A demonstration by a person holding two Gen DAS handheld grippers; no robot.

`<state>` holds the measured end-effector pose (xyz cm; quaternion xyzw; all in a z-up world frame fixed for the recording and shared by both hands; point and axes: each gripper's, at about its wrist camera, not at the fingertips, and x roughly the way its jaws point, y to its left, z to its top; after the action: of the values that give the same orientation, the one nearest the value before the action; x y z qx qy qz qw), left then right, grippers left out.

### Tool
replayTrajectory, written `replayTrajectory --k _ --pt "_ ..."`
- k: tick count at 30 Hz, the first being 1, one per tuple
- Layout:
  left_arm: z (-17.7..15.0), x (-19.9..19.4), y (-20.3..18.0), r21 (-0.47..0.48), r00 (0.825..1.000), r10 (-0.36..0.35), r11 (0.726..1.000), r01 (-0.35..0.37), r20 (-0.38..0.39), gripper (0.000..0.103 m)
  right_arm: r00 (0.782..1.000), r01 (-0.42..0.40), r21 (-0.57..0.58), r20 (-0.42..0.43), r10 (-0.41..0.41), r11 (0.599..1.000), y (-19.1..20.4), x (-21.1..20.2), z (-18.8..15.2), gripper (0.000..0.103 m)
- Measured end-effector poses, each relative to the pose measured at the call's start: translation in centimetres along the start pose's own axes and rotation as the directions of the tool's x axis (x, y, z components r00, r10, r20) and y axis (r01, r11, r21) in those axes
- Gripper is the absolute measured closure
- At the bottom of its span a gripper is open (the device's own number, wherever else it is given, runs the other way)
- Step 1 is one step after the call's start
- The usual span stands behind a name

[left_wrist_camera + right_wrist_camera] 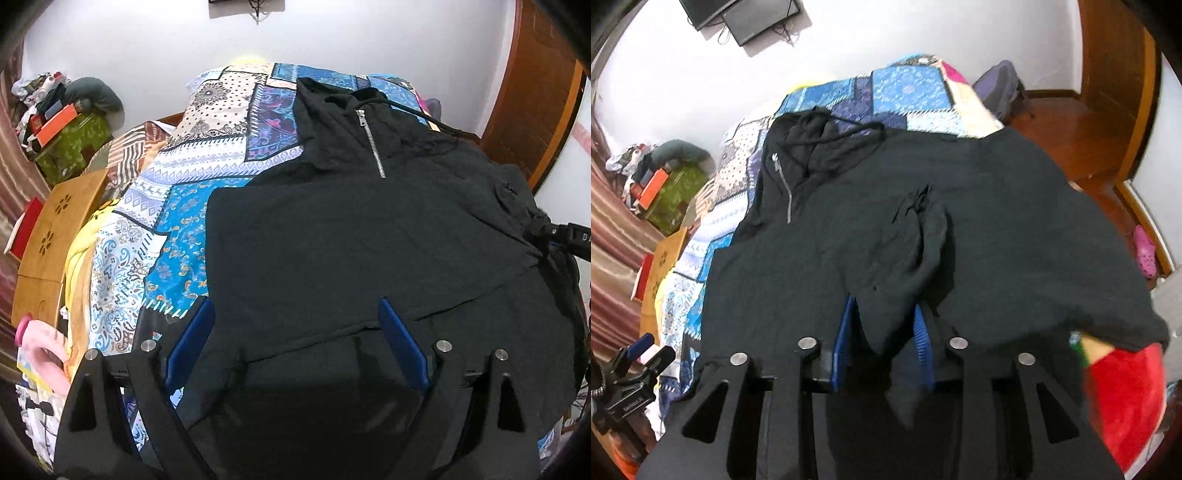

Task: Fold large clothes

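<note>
A large black hoodie (351, 229) with a silver zip lies spread on a patchwork bedspread (207, 155); its left side is folded over the body. My left gripper (295, 314) is open, blue fingers apart over the hoodie's lower part, holding nothing. In the right wrist view the hoodie (997, 221) covers most of the bed. My right gripper (884, 314) is shut on a bunched fold of the hoodie's sleeve (908, 251), lifted above the body. The right gripper also shows at the right edge of the left wrist view (554, 236), pinching black cloth.
A wooden lap table (59, 229) and yellow cloth lie left of the bed. A green box with clutter (70, 136) stands by the wall. A red cushion (1126, 398) lies at the near right. A wooden door (1115, 74) and floor are right of the bed.
</note>
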<state>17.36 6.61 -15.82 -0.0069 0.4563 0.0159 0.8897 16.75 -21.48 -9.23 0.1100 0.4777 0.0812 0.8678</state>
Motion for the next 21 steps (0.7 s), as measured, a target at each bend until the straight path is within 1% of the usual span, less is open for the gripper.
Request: replayTrajectory --k 3,7,9,11,13,15,17,19,21 --pt "0.5 -0.4 -0.7 0.009 1.0 -0.011 1.0 0.011 0.014 0.013 1.0 -0.003 0.014 0.011 0.003 1.0 -1.2 -1.3 0.0 0.068" --pt "1.5 -1.2 -1.7 0.023 0.999 -0.028 0.999 0.027 0.045 0.013 0.999 0.012 0.052 0.05 -0.015 0.999 -3.0 -3.3 0.1 0.064" --pt "2.1 -1.6 -2.3 0.032 0.997 -0.039 0.999 0.037 0.063 0.013 0.996 0.03 0.079 0.081 -0.036 0.996 -4.2 -4.7 0.2 0.051" --pt "2.8 -2.0 -3.0 0.04 0.995 -0.05 0.998 0.047 0.084 0.013 0.99 0.053 0.112 0.123 -0.066 0.992 -5.4 -6.2 0.2 0.044" --pt "3.6 -2.4 -3.8 0.048 0.992 -0.065 0.997 0.061 0.107 0.013 0.983 0.073 0.144 0.155 -0.095 0.987 -6.7 -7.5 0.2 0.042" --pt "4.3 -2.6 -4.6 0.054 0.989 -0.083 0.996 0.077 0.124 0.013 0.976 0.092 0.196 0.176 -0.128 0.976 -8.4 -8.7 0.1 0.037" --pt "4.9 -2.8 -5.3 0.061 0.986 -0.098 0.994 0.091 0.137 0.013 0.97 0.101 0.254 0.189 -0.152 0.962 -10.0 -9.5 -0.1 0.024" --pt "5.3 -3.0 -5.9 0.071 0.982 -0.112 0.992 0.103 0.149 0.013 0.968 0.103 0.302 0.19 -0.166 0.948 -11.3 -9.8 -0.4 0.023" --pt "5.7 -2.9 -6.6 0.081 0.98 -0.126 0.99 0.115 0.156 0.013 0.972 0.108 0.359 0.156 -0.174 0.927 -13.3 -9.5 -1.0 0.023"
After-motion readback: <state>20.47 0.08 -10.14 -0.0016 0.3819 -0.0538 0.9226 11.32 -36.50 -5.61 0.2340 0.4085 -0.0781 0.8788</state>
